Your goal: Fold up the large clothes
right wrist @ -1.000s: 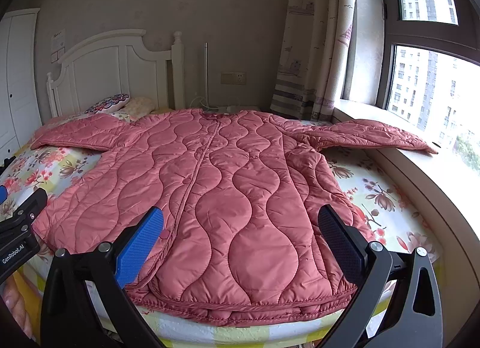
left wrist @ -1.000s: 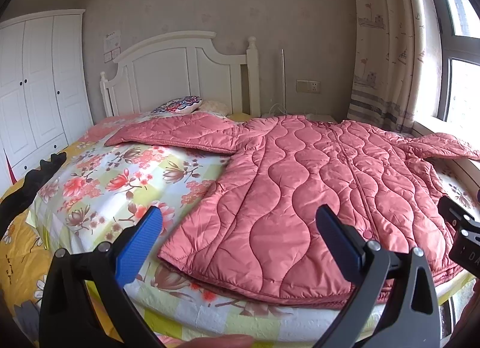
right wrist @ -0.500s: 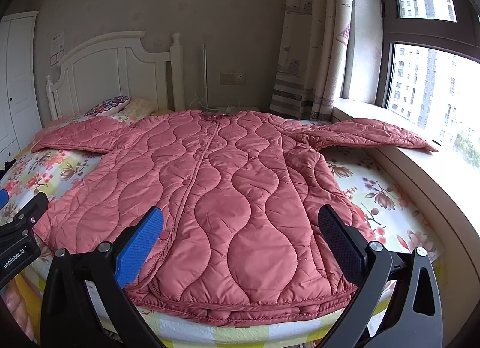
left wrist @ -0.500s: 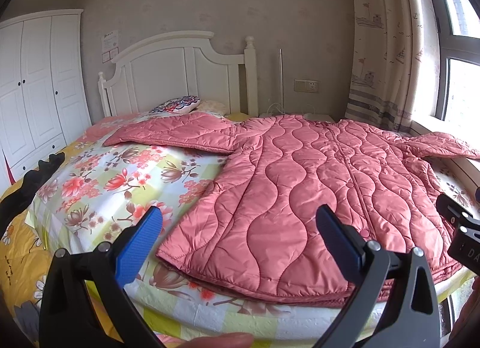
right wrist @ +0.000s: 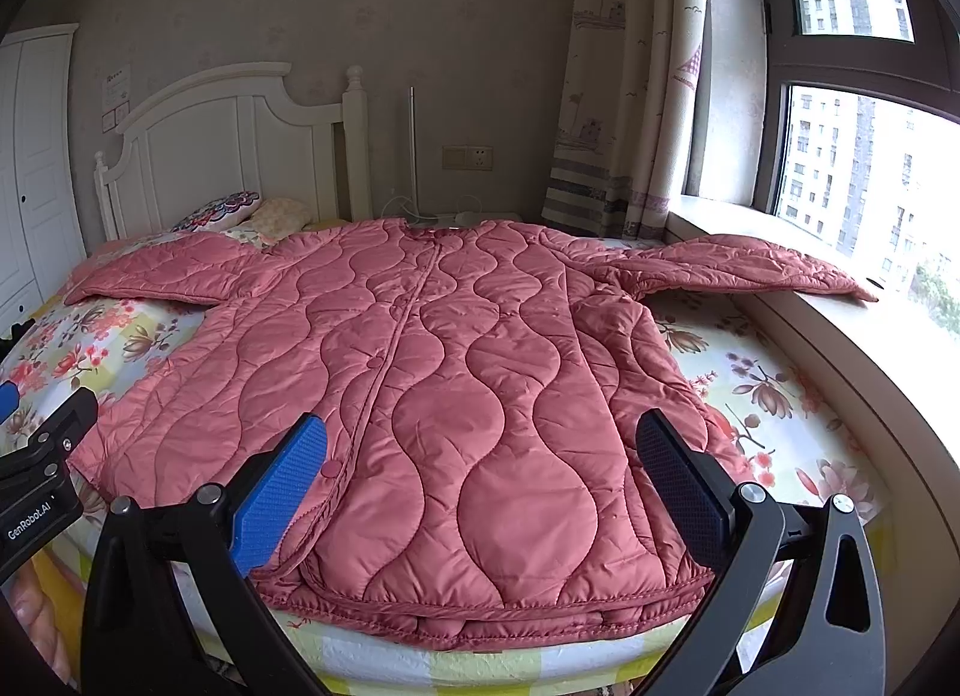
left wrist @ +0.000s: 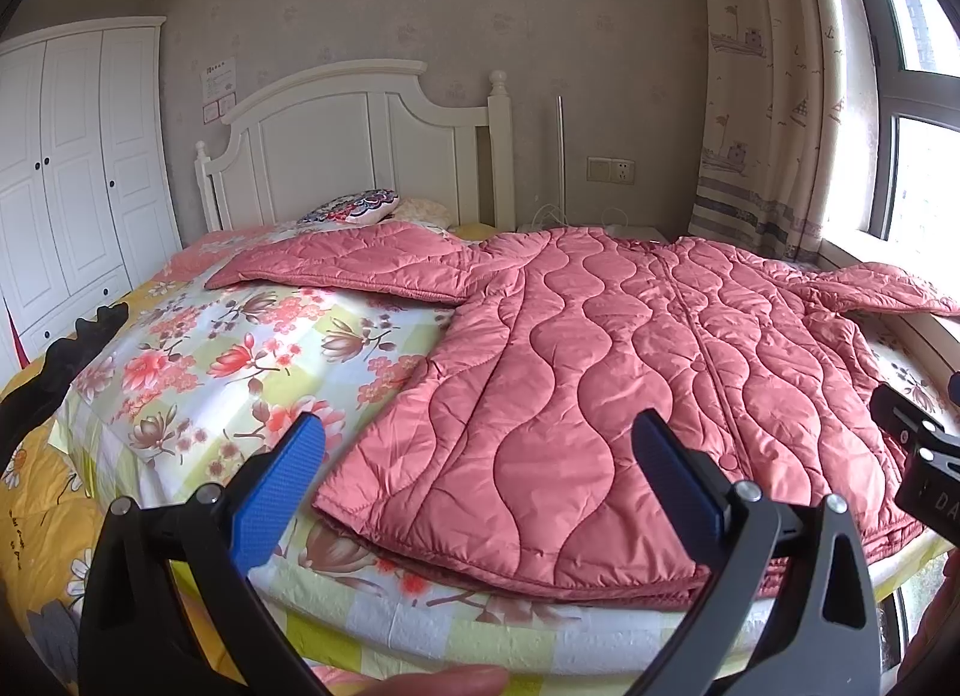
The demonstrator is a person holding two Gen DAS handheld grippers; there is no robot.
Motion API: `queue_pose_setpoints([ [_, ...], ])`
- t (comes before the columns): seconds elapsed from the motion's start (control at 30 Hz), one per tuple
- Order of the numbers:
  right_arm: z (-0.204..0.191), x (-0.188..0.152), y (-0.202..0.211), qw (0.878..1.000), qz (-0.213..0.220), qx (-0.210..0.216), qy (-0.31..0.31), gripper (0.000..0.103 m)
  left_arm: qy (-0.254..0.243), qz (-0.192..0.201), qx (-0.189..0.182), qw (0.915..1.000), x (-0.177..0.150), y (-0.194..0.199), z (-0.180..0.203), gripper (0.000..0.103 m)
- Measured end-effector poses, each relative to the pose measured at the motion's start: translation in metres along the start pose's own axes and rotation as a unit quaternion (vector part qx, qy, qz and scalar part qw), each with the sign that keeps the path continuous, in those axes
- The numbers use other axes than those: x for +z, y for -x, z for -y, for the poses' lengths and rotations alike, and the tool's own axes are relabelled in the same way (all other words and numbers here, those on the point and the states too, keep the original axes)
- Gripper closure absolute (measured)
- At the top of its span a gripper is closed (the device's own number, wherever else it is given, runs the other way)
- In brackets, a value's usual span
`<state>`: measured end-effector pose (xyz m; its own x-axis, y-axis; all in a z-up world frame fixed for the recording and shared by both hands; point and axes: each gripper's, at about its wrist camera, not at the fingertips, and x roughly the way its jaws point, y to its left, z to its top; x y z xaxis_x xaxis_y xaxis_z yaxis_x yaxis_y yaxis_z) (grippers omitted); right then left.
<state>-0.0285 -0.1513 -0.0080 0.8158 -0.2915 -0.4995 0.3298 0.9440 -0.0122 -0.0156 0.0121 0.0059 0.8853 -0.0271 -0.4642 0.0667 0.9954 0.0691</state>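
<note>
A: Our left gripper [left wrist: 474,471] is wide open and holds nothing. It hangs before the hem of the coat [left wrist: 600,384], at the hem's left corner. The right gripper [right wrist: 480,471] is open just as wide and empty too, before the hem's right half.

B: And the coat itself?

A: It lies flat on the bed [left wrist: 240,360], front side up and closed. Its long axis runs from the hem, nearest to us, to the collar at the far end, beside the headboard [left wrist: 360,156]. One sleeve [left wrist: 348,264] points left from the coat, over the bed. The other sleeve [right wrist: 750,270] points right from the coat and rests on the sill [right wrist: 852,348].

B: What could go wrong from here?

A: We think the fabric is slippery and padded. If we pinch only the top layer at the hem, the lower layer may stay behind and the fold becomes crooked. Also the sleeve on the sill may drag or slide off when we lift the coat.
</note>
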Motion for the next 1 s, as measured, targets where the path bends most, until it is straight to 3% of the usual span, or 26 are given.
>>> queue_pose_setpoints([
  [1.0, -0.0043, -0.0051, -0.0019, 1.0, -0.007, 0.003, 0.004, 0.004, 0.002, -0.006, -0.005, 1.0, -0.0074, -0.0012, -0.0093, 0.002],
])
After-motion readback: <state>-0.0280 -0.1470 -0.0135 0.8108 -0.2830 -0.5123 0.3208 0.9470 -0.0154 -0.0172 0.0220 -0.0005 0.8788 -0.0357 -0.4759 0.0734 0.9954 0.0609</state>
